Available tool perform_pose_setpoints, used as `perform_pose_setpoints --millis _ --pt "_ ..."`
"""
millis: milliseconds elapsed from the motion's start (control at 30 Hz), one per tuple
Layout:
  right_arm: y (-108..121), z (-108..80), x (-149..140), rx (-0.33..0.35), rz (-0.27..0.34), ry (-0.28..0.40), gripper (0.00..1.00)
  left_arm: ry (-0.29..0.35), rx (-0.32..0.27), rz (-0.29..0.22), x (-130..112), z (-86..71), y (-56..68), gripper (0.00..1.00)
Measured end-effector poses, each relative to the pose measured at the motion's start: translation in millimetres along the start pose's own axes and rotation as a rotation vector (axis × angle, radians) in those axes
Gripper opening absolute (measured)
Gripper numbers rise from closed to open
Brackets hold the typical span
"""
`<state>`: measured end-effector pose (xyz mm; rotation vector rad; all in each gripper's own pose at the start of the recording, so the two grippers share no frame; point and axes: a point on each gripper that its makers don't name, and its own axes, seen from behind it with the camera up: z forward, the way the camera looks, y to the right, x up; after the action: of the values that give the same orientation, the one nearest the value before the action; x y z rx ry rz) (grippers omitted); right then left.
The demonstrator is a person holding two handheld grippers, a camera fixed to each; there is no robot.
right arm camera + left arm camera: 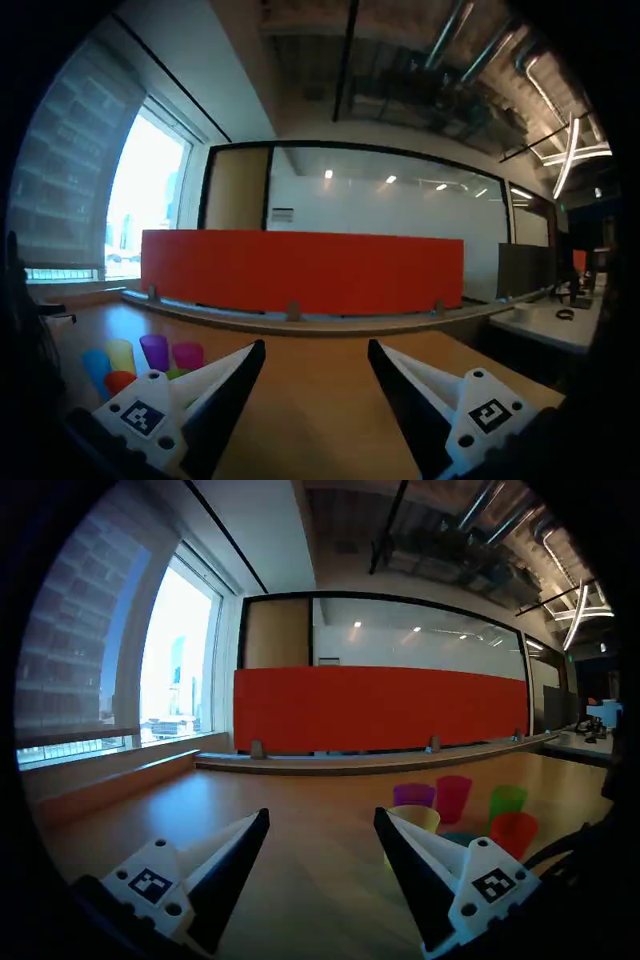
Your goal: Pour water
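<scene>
— What are the two tools made of?

— The left gripper (321, 814) has wedge-shaped fingers, matte black on the inner faces. Their outsides are hard white plastic with bolts, and each carries a square black-and-white marker. They stand wide apart with bare tabletop between them. The right gripper (316, 346) is the same build, likewise spread wide and holding nothing.

— And the cups?

— The translucent plastic cups (448, 802) stand upright in a cluster on the smooth wooden table (320, 888). In the left gripper view they sit just past the finger on that view's right. There is a purple cup (414, 794), a pink cup (454, 790), a green cup (507, 800) and a red cup (514, 832). A yellow cup (416, 818) is partly behind the fingertip.

— How does the right gripper view differ?

— There the cluster lies low at the left, partly behind that side's finger, with a blue cup (96, 368) at its outer edge. A glossy red partition panel (304, 272) spans the table's far side. A white desk (544, 320) sits at the right.
</scene>
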<state>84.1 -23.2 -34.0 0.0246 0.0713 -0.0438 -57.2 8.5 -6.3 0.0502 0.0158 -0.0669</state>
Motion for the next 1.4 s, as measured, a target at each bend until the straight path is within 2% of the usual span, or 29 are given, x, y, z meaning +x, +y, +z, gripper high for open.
perform_pose_setpoints --millis 267,700,900,1400 --pt "-8.0 6.7 -18.5 0.001 -0.029 0.018 0.99 0.0 0.0 0.0 -0.2 0.0 0.4 0.97" --pt "17.5 16.0 -48.4 -0.025 0.065 0.008 0.99 0.0 0.0 0.0 -0.3 0.2 0.1 0.97" --pt "21.5 15.1 -54.8 -0.023 0.067 0.011 0.99 0.0 0.0 0.0 -0.2 0.6 0.3 0.98" --pt "24.1 20.4 -77.2 -0.033 0.056 -0.031 0.99 0.0 0.0 0.0 0.0 0.5 0.3 0.97"
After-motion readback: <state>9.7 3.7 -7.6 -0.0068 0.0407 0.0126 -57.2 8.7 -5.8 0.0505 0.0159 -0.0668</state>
